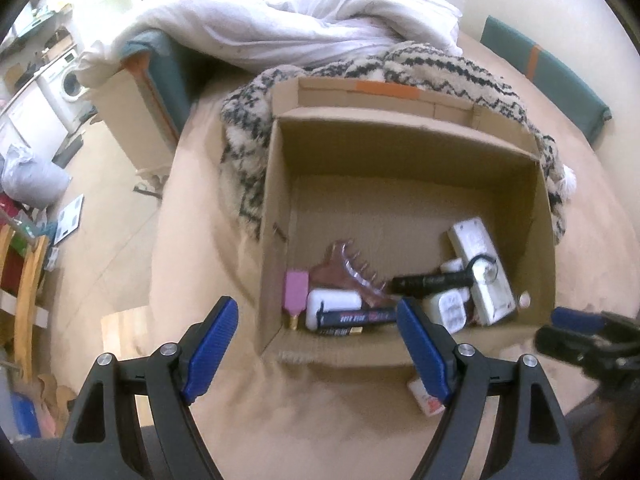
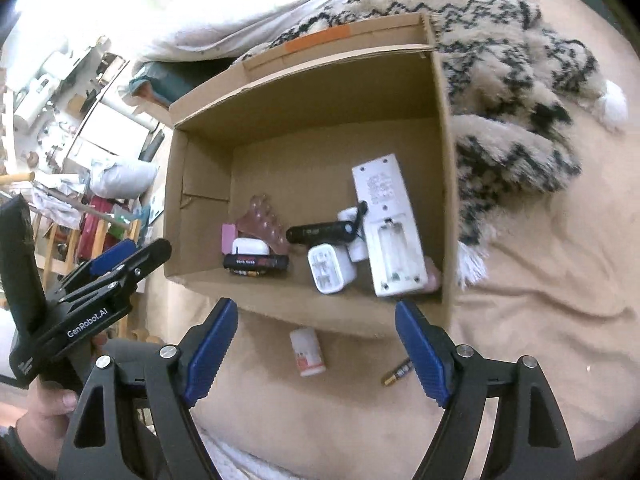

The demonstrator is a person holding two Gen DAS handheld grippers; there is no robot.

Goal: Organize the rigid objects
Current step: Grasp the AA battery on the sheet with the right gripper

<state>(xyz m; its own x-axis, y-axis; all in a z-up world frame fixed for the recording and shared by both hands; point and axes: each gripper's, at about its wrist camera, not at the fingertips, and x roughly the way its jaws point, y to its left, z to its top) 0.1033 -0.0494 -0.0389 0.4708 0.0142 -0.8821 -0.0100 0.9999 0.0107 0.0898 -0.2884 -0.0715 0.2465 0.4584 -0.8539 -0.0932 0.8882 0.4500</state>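
Left hand-held gripper (image 1: 318, 350): spread wide with nothing between its fingers, hanging over the near left corner of the box.
Box (image 2: 444, 184): open cardboard, standing on the bed (image 2: 540, 320); along its near wall lie a pink tag, a white case, a dark tube, a clear comb-like piece, a black torch (image 2: 316, 233), a white plug (image 2: 330, 270) and a white remote (image 2: 390, 226) with its battery bay open.
Bottle (image 2: 307, 352): small, white with a red label, lying on its side on the bed just outside the box's near wall, between the two spread fingers of the right hand-held gripper and a little beyond their tips.
Battery (image 2: 398, 372): loose on the bed, right of the bottle, just beside the right finger.
Right hand-held gripper (image 2: 316, 350): fingers wide apart, empty, pointing steeply down.
Step in hand, as I judge it: pick up a leftover piece from the bed and drop it in the box.
Doing it well: come straight down over the bottle, pinch across its narrow width so it cannot roll, lift clear of the wall, and let go over bare box floor.
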